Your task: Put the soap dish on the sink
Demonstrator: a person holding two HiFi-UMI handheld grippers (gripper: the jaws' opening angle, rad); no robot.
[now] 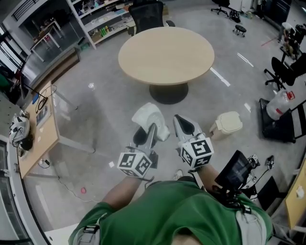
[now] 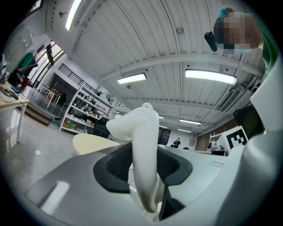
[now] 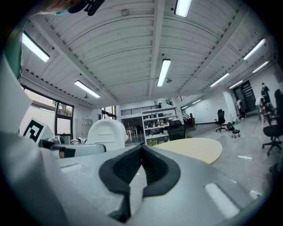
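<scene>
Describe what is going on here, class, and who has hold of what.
A person in a green shirt stands on a grey floor near a round beige table, a two-jaw gripper in each hand. The left gripper is clamped on a white curved soap dish, gripped between its dark pads. The right gripper is shut and empty. No sink shows in any view.

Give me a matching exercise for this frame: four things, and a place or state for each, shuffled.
1 soap dish
2 round table
3 small bin
4 right gripper

A jaws together, empty
B on the floor, right of the grippers
C clamped in the left gripper
D ahead, before a black chair

Pairs: 1-C, 2-D, 3-B, 4-A
</scene>
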